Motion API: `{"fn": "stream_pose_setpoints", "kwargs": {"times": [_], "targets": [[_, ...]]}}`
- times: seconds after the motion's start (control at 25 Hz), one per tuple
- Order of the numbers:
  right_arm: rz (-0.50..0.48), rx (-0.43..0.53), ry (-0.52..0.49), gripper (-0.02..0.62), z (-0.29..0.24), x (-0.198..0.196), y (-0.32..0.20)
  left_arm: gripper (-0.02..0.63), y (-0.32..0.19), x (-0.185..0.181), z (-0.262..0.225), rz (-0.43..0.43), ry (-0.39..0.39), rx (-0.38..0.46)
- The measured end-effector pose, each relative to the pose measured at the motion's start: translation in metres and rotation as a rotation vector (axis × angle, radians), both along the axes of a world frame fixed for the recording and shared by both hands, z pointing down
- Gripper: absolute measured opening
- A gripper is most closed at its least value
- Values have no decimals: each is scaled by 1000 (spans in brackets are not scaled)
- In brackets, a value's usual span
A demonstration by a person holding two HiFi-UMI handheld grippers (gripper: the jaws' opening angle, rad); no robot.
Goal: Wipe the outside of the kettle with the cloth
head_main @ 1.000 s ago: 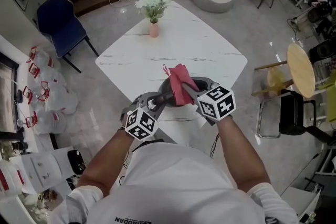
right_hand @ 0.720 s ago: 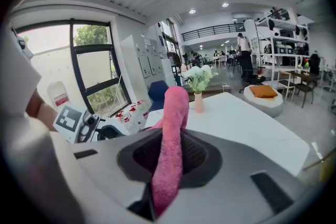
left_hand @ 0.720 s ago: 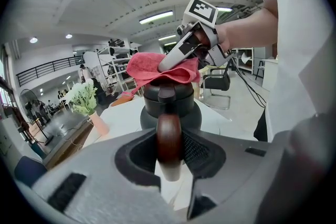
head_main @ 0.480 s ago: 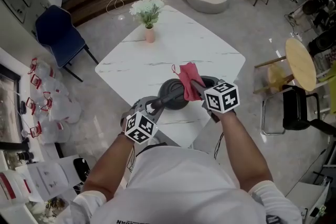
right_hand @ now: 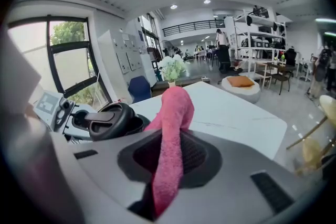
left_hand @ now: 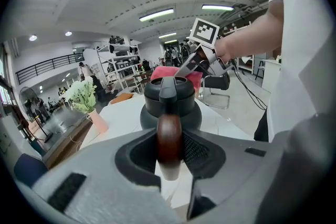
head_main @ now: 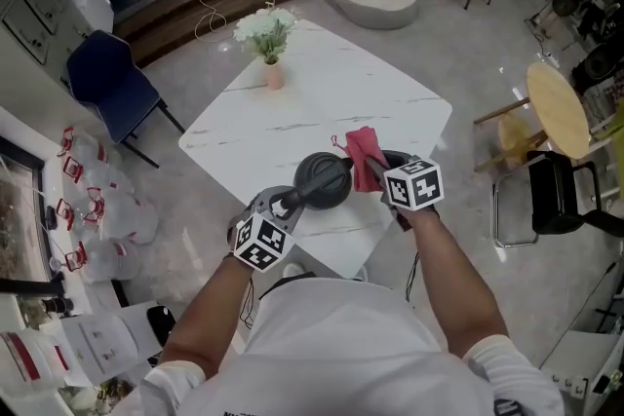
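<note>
The left claw [head_main: 281, 206] is clamped on the kettle's brown handle [left_hand: 169, 138], steadying the kettle [left_hand: 170, 105] just ahead of it on the counter [head_main: 322, 102]. The right claw [right_hand: 169, 165] pinches the pink cloth [right_hand: 176, 107], with the kettle's body just to its left. Wiping seems under way; next the cloth needs pressing against the wall and sweeping round. The kettle's lid is on, so its contents are hidden. Far beyond, a vase [head_main: 274, 76] holds white flowers [head_main: 263, 24].

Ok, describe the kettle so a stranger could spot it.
Find the white marble table, near edge. The kettle is the squat dark grey pot there, brown handle in the left gripper. Unlike the pink cloth beside it, it's dark and round.
</note>
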State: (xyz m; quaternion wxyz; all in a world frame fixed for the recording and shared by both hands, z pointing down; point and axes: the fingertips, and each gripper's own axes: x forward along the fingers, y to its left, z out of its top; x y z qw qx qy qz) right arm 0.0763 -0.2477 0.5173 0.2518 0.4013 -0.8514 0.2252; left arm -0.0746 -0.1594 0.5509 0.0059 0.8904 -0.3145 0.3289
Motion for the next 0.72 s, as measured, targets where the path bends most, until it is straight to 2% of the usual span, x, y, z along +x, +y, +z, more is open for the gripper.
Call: {"fn": "stream_pose_setpoints", "kwargs": {"times": [0.2,0.36,0.56,0.72], "targets": [[75,43,-50,61,-17,32,14,106,-5,1,-3,-65,88,-91],[50,83,-52,63,-29,39,36,106,-13,-8,-10,-132,169,-172],[-47,115,11,63,-24,17,64,106,-13,-6,-8,-120,216,-251],[-127,182,26,63,-39,-23,68,104,-25,-8,-12,-149,306,-351]]}}
